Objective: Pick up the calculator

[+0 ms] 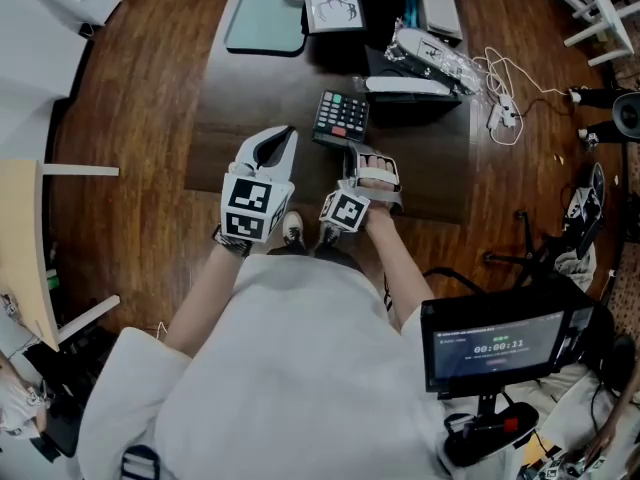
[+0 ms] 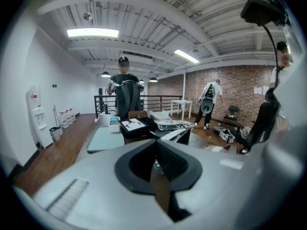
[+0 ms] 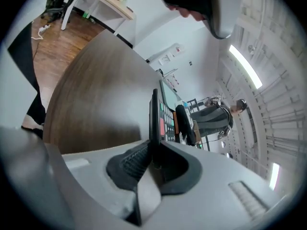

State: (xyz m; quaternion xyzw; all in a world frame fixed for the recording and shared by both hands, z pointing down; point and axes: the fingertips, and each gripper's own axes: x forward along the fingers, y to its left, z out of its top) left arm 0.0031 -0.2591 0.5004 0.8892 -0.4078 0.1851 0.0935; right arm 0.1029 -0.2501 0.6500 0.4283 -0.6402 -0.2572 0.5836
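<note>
The black calculator, with coloured keys, is on the dark table in the head view. My right gripper is shut on its near edge. In the right gripper view the calculator shows edge-on between the ribbed pads, and that gripper holds it tilted away from the table top. My left gripper hovers just left of the calculator, shut on nothing. In the left gripper view that gripper points across the table.
At the table's far side lie a teal mat, a framed picture and a black box with a white object on top. White cables trail on the floor to the right. A monitor on a stand is near right.
</note>
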